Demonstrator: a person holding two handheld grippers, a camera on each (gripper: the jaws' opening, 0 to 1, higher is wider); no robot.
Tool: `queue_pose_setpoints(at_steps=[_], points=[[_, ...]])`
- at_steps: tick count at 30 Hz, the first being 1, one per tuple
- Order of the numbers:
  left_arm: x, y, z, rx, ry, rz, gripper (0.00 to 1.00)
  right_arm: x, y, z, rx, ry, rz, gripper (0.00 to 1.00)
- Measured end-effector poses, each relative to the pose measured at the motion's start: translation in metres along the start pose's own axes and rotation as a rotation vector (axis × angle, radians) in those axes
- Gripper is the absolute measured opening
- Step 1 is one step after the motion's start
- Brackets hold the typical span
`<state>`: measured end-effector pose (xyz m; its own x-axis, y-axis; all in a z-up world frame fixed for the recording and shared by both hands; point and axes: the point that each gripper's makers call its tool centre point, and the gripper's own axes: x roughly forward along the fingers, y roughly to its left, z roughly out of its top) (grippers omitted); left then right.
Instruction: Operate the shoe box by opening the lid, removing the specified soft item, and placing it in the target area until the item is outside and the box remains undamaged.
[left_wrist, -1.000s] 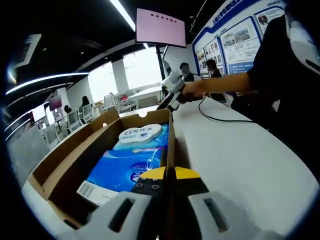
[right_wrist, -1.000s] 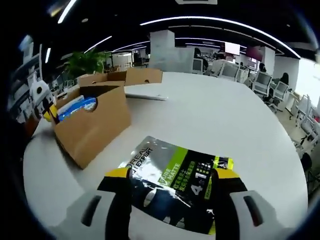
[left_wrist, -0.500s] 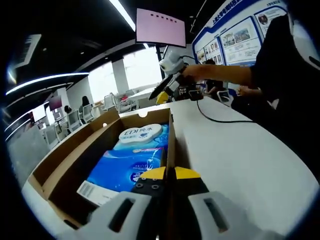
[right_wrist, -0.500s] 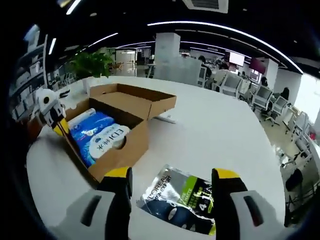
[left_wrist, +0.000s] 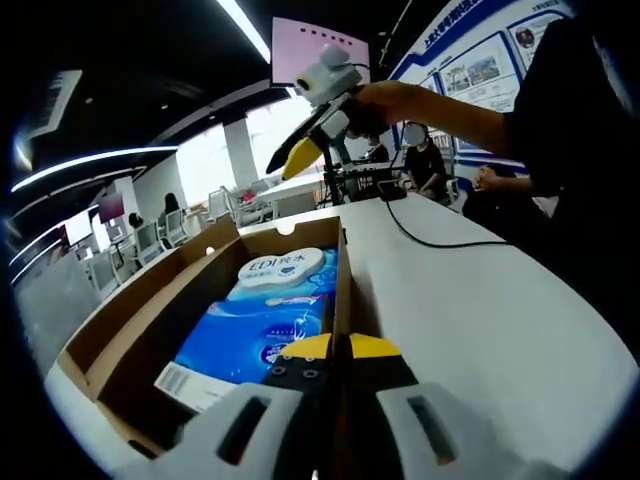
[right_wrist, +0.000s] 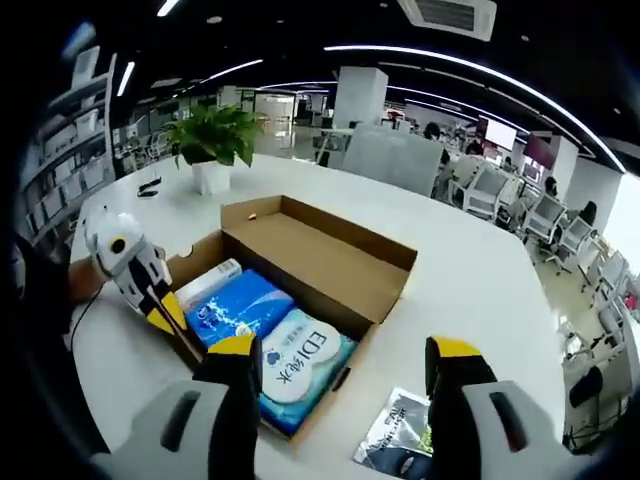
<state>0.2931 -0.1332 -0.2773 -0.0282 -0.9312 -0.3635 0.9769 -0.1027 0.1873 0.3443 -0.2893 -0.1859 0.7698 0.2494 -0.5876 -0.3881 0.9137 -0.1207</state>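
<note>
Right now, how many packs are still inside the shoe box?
3: a blue tissue pack in the middle of the shoe box, a white-lidded wipes pack beside it, and a small white pack at the other end; more may lie underneath.

The right gripper (left_wrist: 300, 150) has risen from counter level beside the far end of the shoe box (left_wrist: 215, 250) to well above it, seen in the left gripper view, the person's hand (left_wrist: 385, 100) lifted with it. A second ago its open jaws stood over the silver-and-green pouch (right_wrist: 400, 440) on the counter (right_wrist: 470, 290); now the pouch lies apart, below and to the right of them. The right gripper view, side-on to the box before, now looks down into it, onto the blue tissue pack (right_wrist: 235, 305) and the wipes pack (right_wrist: 300, 365).
</note>
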Motion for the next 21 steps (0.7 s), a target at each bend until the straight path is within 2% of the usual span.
queue_pose_setpoints(at_steps=[5, 9, 14, 21], points=[[-0.001, -0.006, 0.002, 0.004, 0.0, 0.001, 0.04, 0.016, 0.014, -0.004, -0.023, 0.054, -0.014, 0.68], [-0.001, -0.009, 0.003, 0.006, -0.002, 0.0, 0.04, 0.031, 0.026, -0.016, -0.072, 0.13, -0.007, 0.68], [0.0, -0.007, 0.003, 0.006, -0.002, 0.0, 0.04, 0.043, 0.031, -0.023, -0.032, 0.167, 0.003, 0.68], [0.001, -0.005, 0.002, 0.005, -0.002, -0.001, 0.04, 0.054, 0.038, -0.032, -0.025, 0.212, -0.005, 0.68]])
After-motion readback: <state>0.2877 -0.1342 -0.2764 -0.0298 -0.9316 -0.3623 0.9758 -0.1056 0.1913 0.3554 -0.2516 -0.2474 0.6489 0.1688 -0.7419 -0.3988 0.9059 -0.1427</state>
